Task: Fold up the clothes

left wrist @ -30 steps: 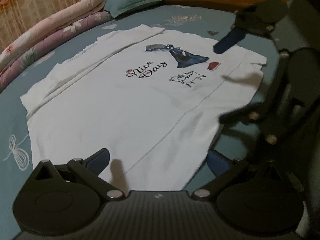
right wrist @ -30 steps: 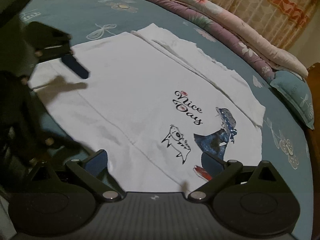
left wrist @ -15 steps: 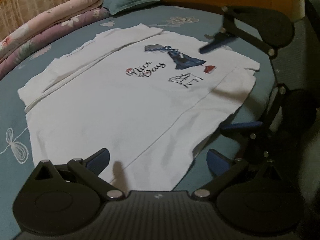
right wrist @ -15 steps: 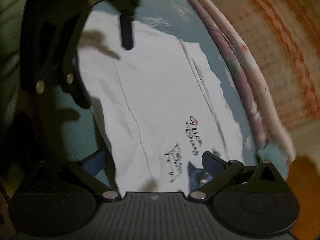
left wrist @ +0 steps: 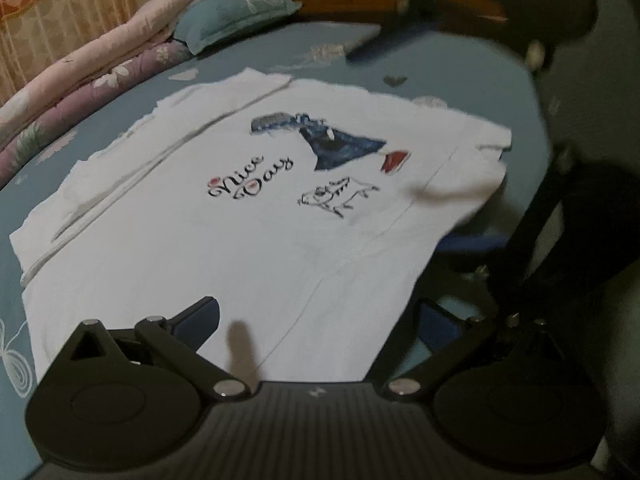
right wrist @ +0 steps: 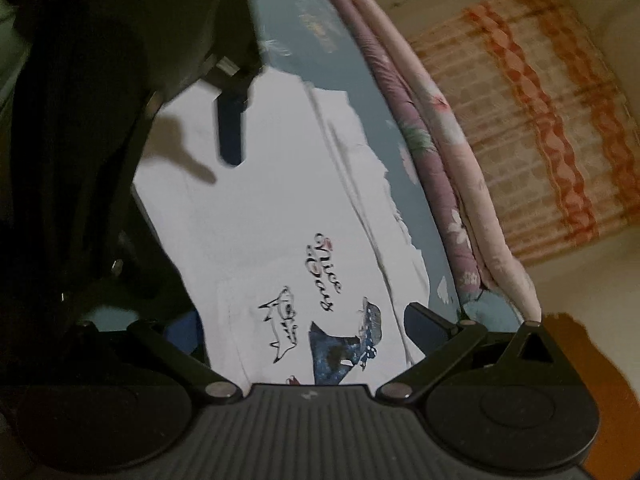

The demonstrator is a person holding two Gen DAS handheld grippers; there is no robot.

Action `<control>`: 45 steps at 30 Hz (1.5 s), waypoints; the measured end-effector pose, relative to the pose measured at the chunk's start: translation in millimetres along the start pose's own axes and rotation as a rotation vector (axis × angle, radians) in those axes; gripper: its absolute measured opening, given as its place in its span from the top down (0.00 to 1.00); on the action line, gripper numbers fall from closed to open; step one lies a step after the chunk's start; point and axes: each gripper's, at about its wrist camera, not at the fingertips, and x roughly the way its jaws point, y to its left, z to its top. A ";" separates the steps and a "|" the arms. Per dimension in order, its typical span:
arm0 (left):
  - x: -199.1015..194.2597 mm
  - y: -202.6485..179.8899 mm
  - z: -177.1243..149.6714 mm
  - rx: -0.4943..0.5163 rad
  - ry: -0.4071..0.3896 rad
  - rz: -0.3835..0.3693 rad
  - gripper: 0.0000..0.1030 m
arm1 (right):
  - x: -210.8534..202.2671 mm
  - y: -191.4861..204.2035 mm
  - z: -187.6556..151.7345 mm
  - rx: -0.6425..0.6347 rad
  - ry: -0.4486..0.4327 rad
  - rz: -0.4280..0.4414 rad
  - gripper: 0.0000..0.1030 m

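White shirt (left wrist: 240,248) lies flat on my bed (left wrist: 440,52), far side folded in (near side left); both my grippers, left (left wrist: 316,320) and right (right wrist: 304,328), gape empty

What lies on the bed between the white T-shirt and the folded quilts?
Only a bare strip of blue bedsheet separates the white T-shirt from the folded quilts. The left wrist view shows this best.
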 end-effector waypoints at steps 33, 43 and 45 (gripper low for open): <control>6.9 -20.3 0.0 0.369 0.047 0.349 0.00 | 36.9 -6.5 -54.3 0.156 0.035 -0.068 0.00; 4.7 -14.5 -19.3 0.547 0.086 0.440 0.00 | 36.4 -22.4 -87.0 0.086 0.073 -0.023 0.00; 7.6 -19.7 -19.0 0.582 0.090 0.460 0.00 | 35.9 -21.2 -85.9 0.078 0.075 -0.027 0.00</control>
